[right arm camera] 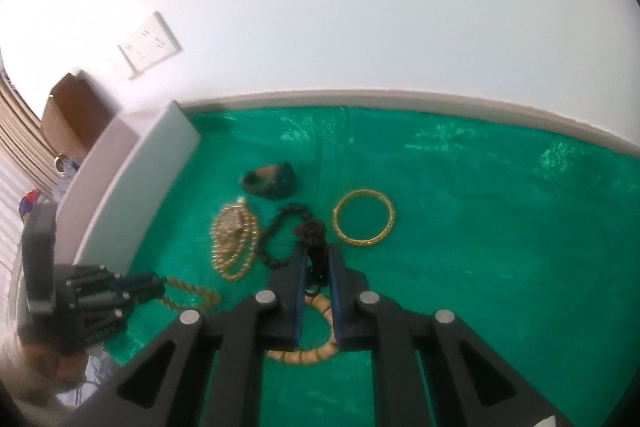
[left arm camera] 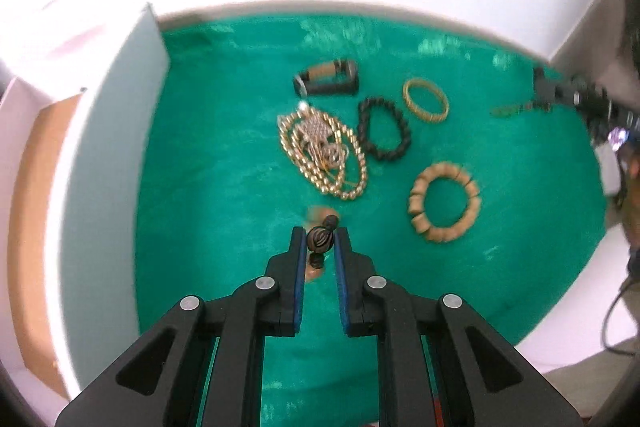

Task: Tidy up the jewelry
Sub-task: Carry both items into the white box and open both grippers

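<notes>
In the left wrist view my left gripper is shut on a dark striped bead, and a blurred tan cord hangs under it above the green cloth. The right wrist view shows that gripper at the left with a twisted tan cord trailing from its tips. My right gripper is shut on a dark knotted cord piece. From the left wrist view it sits far right, with a dark strand at its tips.
On the cloth lie a gold chain necklace, a black bead bracelet, a gold bangle, a wooden bead bracelet and a dark clasp piece. A white box wall borders the left. A wall socket shows behind.
</notes>
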`<state>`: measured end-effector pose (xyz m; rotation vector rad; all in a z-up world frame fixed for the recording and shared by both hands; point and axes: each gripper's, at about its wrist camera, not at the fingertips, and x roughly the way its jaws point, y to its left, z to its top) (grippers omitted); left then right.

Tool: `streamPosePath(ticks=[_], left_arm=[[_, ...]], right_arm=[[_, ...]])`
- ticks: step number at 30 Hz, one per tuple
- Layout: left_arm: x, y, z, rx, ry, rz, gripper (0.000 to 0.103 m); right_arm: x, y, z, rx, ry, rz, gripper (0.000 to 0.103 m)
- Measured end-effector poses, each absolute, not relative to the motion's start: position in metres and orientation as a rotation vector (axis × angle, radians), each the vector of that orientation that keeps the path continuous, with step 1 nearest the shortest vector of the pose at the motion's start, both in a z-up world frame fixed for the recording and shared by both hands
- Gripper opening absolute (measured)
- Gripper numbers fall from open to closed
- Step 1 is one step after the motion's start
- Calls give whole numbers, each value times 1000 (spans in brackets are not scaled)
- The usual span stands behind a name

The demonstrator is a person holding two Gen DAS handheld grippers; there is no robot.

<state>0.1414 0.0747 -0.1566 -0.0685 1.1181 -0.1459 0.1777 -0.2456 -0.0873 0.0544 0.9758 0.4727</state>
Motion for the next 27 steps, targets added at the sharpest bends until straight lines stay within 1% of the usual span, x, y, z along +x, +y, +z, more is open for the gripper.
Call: streamPosePath(ticks=[8, 16, 22, 27], left_arm=[[96, 116, -84, -204, 1029, -51, 12], [36, 171, -23, -278, 944, 100, 12], [-4, 236, 2, -347, 885, 295, 12], [-25, 284, -4, -367, 872, 444, 12]], right_arm=[[152, -241, -50, 23, 988, 546, 11], [126, -173, -7, -109, 940, 725, 11], [117, -89, 23, -172, 888, 942, 11], [105, -12, 42, -216, 837, 1115, 11]])
